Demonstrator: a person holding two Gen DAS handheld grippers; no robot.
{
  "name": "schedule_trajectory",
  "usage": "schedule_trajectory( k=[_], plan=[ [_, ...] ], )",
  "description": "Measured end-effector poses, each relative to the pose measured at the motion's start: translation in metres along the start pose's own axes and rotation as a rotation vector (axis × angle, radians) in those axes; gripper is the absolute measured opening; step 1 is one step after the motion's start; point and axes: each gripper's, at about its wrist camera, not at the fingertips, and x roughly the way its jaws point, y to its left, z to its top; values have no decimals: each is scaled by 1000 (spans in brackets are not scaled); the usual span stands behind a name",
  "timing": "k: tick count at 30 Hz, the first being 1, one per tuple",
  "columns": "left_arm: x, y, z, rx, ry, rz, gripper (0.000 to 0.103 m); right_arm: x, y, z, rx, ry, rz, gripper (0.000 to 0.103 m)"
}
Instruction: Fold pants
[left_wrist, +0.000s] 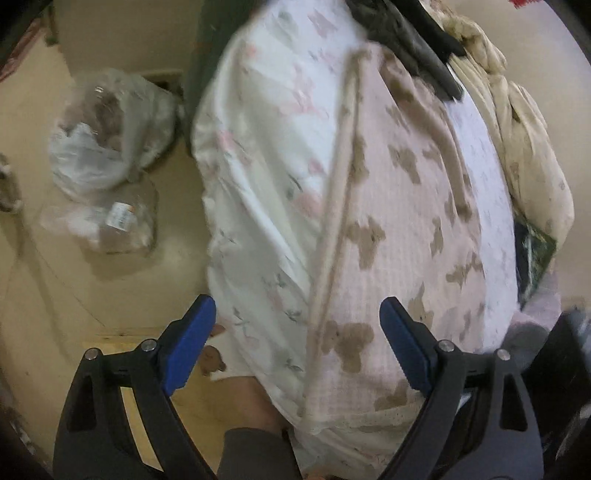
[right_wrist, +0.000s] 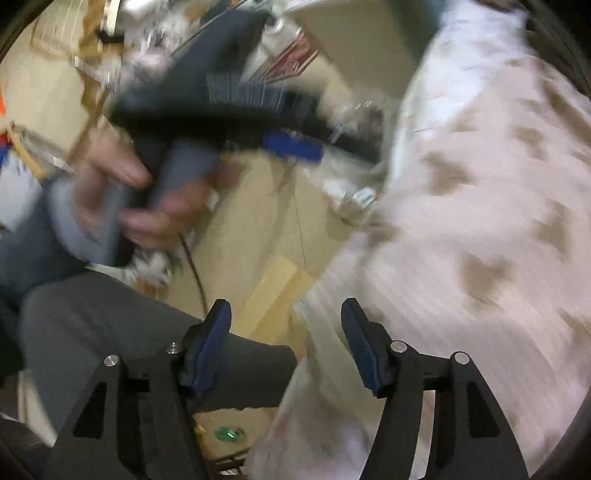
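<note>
The pants are pale pink with brown bear prints and lie spread along a bed covered in a white floral sheet. My left gripper is open and empty, hovering over the near edge of the bed and pants. In the right wrist view the pants fill the right side, blurred by motion. My right gripper is open and empty, just left of the pants' edge. The left gripper shows there too, held in a hand at upper left.
Clear plastic bags sit on the beige floor left of the bed. A cream bundle of bedding and a dark garment lie at the far end. The person's grey-trousered leg is at lower left.
</note>
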Motion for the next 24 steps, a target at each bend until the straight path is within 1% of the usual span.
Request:
schedule_trajectory(
  k=[1, 4, 5, 6, 7, 8, 10, 11, 12, 14, 15, 16, 17, 18, 19, 21, 22, 23, 24],
  plan=[
    [6, -4, -2, 22, 21, -14, 88, -21, -10, -5, 30, -31, -20, 64],
    [23, -18, -9, 75, 84, -27, 88, -81, -46, -31, 128, -128, -127, 64],
    [30, -24, -11, 93, 112, -42, 88, -103, -64, -42, 183, -165, -165, 64],
    [33, -28, -13, 103, 127, -48, 88, -117, -80, -49, 233, -195, -186, 64],
    [41, -33, -17, 123, 153, -41, 88, -135, -99, -58, 303, -228, -206, 64],
    [48, -39, -21, 147, 186, -29, 88, -152, -114, -69, 365, -247, -227, 64],
    [55, -46, -27, 179, 220, -45, 87, -173, -143, -92, 477, -262, -303, 64],
    [57, -49, -30, 184, 231, -54, 87, -182, -151, -106, 529, -270, -328, 64],
    [58, -52, -32, 193, 236, -65, 85, -185, -158, -111, 570, -267, -325, 64],
    [59, -62, -38, 232, 253, -73, 76, -180, -179, -130, 674, -232, -284, 64],
    [61, -64, -39, 244, 257, -71, 60, -173, -185, -137, 709, -205, -257, 64],
    [61, -67, -42, 265, 265, -55, 50, -165, -185, -141, 722, -188, -239, 64],
    [59, -71, -44, 277, 264, -48, 44, -158, -183, -144, 724, -173, -219, 64],
    [55, -77, -47, 297, 255, -46, 33, -150, -179, -146, 720, -150, -200, 64],
    [50, -86, -50, 330, 240, -23, 20, -143, -176, -151, 718, -119, -187, 64],
    [42, -103, -56, 387, 226, 29, 8, -127, -169, -161, 729, -106, -140, 64],
    [41, -109, -57, 395, 231, 53, 5, -119, -163, -162, 722, -104, -125, 64],
    [40, -113, -59, 399, 242, 78, 4, -115, -159, -161, 703, -111, -145, 63],
    [39, -118, -61, 397, 250, 101, 2, -113, -154, -158, 680, -122, -166, 60]
  ],
)
